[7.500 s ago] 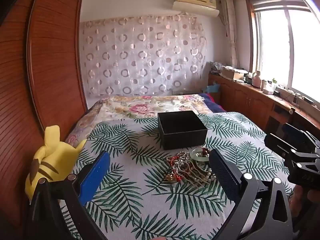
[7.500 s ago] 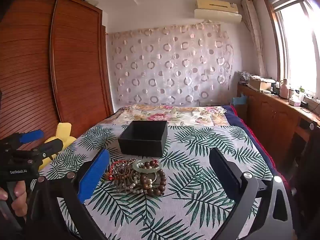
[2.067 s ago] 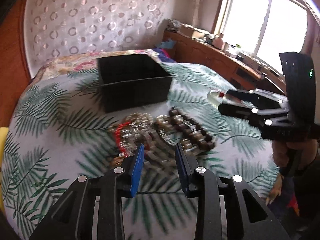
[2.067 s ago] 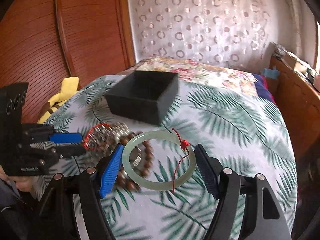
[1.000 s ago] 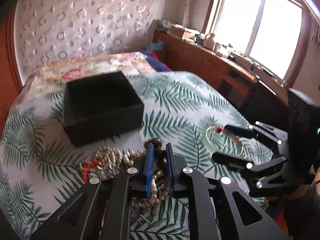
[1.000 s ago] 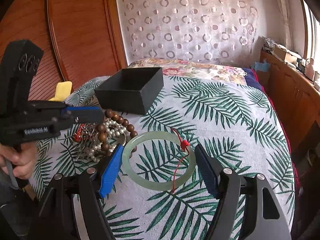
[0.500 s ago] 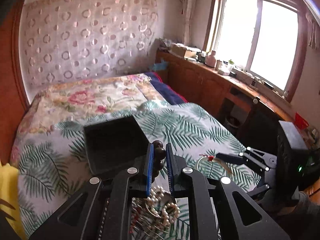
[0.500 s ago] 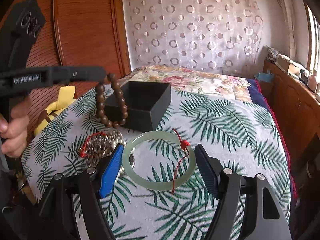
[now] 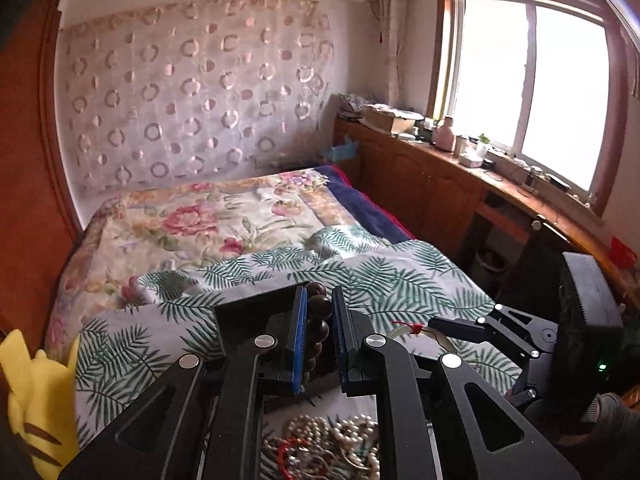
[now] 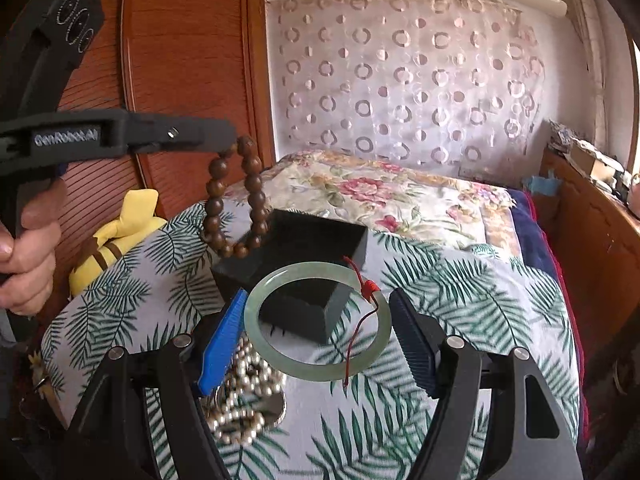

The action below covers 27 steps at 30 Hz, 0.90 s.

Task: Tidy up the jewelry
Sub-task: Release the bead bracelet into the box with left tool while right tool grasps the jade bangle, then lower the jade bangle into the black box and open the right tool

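While the brown bead bracelet (image 10: 236,196) is pinched tight in the left gripper (image 9: 319,328), it hangs in a loop over the near left edge of the black box (image 10: 304,256). A green bangle (image 10: 318,322) w/ a red string is held flat in the right gripper (image 10: 318,338), its two fingers pressed on the ring's outer sides, just above the box's near corner. More pearls & beads (image 10: 244,396) are piled on the leaf-print bed cover (image 10: 460,304), under the right gripper's blue pad. A yellow plush toy (image 10: 120,232) is seen at the bed's left edge.
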Tool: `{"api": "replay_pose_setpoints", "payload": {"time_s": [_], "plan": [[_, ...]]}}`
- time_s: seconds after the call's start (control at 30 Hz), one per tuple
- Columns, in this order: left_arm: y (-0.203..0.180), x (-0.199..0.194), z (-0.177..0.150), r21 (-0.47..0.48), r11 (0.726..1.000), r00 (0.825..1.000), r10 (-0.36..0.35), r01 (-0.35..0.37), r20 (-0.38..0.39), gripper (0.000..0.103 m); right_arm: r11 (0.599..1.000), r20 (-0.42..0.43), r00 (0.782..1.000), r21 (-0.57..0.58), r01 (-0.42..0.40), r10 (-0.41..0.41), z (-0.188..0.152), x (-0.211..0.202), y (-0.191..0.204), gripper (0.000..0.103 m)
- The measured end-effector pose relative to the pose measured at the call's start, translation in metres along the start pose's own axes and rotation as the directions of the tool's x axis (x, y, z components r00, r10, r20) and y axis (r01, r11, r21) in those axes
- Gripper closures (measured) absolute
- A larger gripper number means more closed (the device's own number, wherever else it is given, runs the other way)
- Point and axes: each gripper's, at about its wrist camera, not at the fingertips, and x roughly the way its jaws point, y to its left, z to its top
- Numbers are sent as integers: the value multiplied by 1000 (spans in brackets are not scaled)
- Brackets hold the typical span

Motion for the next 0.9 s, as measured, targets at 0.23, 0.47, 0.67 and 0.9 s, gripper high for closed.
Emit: {"api": "replay_pose_setpoints", "payload": {"time_s": [0.23, 0.47, 0.67, 0.9], "plan": [[21, 37, -12, -22, 999, 997, 32, -34, -67, 92, 1000, -36, 999, -12, -1, 0, 11, 33, 4, 28], [39, 68, -37, -52, 996, 988, 62, -70, -141, 91, 1000, -71, 997, -25, 7, -9, 14, 58, 7, 28], [46, 63, -45, -72, 994, 989, 75, -85, -126, 86, 998, -91, 996, -55, 15, -20, 16, 72, 12, 28], [61, 40, -53, -96, 989, 991, 109, -116, -83, 51, 997, -103, 995, -75, 9, -17, 23, 85, 21, 28]]}}
